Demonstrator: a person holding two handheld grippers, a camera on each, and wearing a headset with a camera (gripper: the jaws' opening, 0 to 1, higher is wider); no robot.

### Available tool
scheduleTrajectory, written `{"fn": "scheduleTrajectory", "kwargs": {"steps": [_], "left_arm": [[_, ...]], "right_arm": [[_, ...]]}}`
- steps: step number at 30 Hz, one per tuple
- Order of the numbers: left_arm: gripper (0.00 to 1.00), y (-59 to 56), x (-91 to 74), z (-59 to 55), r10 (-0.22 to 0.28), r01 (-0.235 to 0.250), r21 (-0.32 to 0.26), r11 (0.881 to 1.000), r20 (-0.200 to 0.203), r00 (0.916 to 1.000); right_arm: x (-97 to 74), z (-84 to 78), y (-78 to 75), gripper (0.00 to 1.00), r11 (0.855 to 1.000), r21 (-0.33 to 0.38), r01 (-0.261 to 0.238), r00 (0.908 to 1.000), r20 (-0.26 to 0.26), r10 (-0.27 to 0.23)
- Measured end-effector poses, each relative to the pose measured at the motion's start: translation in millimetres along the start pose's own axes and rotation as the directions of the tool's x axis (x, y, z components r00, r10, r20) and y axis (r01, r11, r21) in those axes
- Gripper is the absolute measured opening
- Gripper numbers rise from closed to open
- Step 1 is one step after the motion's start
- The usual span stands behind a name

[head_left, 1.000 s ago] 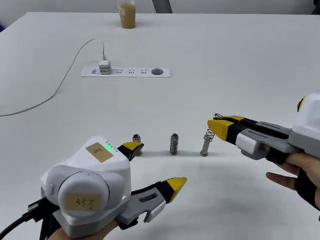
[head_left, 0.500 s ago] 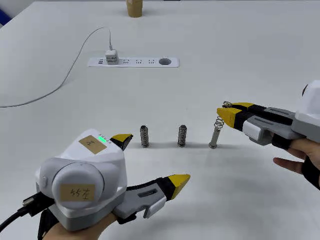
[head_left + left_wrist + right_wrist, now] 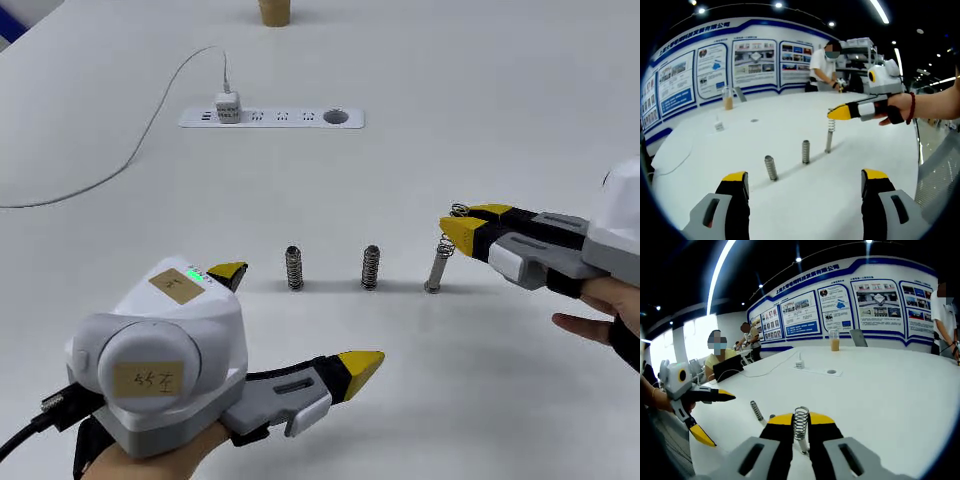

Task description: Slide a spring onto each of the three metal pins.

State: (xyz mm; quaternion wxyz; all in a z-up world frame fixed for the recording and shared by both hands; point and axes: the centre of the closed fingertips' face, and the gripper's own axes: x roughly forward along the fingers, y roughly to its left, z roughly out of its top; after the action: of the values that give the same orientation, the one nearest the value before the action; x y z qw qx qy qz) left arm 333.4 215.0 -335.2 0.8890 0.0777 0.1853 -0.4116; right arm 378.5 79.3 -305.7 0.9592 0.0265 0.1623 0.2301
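R gripper (image 3: pixel 455 226) is clamped on the last spring (image 3: pixel 800 424), held upright w/ its lower end at the top of the rt pin (image 3: pixel 435 276), so the next move looks like straight down along the pin's vertical axis. L gripper (image 3: pixel 294 318) hovers empty, jaws wide apart, nearer the left pin (image 3: pixel 294 268) and mid pin (image 3: pixel 371 267), both already sprung. Only container: cup (image 3: pixel 834 343) w/ brownish drink, far across the table (image 3: pixel 500 100).

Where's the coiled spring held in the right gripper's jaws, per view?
Head view: coiled steel spring, right of centre.
Left gripper view: spring, just right of centre.
Right gripper view: spring, bottom centre, between the jaws.
Shared landmark: tan drink cup, far table edge.
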Motion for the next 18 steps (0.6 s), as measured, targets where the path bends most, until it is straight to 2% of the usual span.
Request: {"fn": "scheduleTrajectory", "kwargs": {"steps": [6,18], "left_arm": [[0.99,-1.7,0.6,-2.4,-0.005,0.005,-0.006,1.000,-0.007,1.0000],[0.99,-1.9,0.8,-4.8,-0.008,0.008,-0.005,1.000,-0.016,0.9998]], "right_arm": [[0.5,-0.1,0.4,0.11,1.000,-0.027,0.000,1.0000,0.000,0.000],[5.5,-8.2,1.1,0.11,0.999,-0.053,-0.002,0.9997,-0.025,0.001]]}}
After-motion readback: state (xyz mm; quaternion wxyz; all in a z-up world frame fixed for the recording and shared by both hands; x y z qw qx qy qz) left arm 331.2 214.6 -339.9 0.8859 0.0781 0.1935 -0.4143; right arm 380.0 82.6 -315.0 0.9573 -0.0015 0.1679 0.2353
